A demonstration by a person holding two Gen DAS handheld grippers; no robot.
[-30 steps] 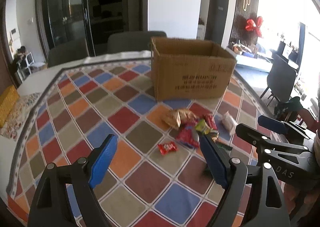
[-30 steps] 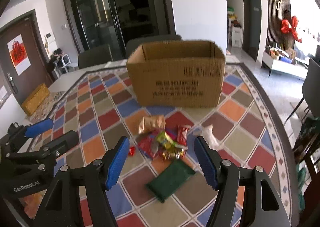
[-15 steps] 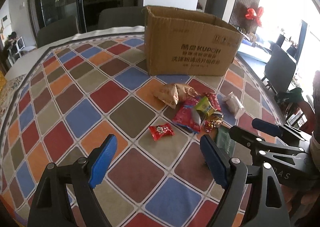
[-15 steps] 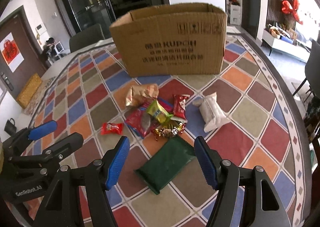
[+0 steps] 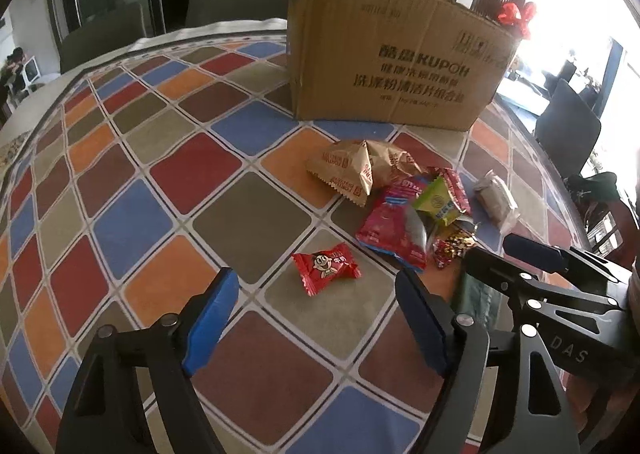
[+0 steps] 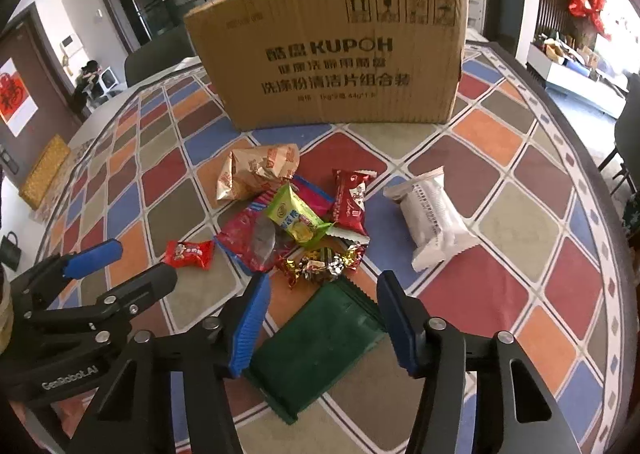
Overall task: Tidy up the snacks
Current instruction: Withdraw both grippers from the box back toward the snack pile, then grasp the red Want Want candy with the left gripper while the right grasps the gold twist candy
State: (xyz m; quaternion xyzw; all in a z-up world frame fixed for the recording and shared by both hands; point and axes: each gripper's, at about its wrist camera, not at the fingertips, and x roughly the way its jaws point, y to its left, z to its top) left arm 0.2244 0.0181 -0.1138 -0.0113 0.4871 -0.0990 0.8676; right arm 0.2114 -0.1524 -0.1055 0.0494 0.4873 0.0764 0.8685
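The table carries a cloth of coloured diamonds with a patterned border along its right edge. The cardboard box stands upright toward the far edge, its printed side facing the cameras; its interior cannot be seen from either view.

The snacks lie in a loose group on the cloth in front of the box, clear of it. The green packet lies flat nearest the near edge. The white packet lies apart on the right of the group. The tan paper bags lie closest to the box. The large red pouch lies at the centre with the yellow-green packet resting on it; the dark red packet touches these on the right. Foil-wrapped candies lie between the pouch and the green packet. The small red candy lies alone on the left of the group.

The right gripper hangs over the green packet with the packet's far end between its blue pads; the jaws are closing and no pad presses on it. The left gripper hangs just short of the small red candy, its jaws closing with nothing between them.
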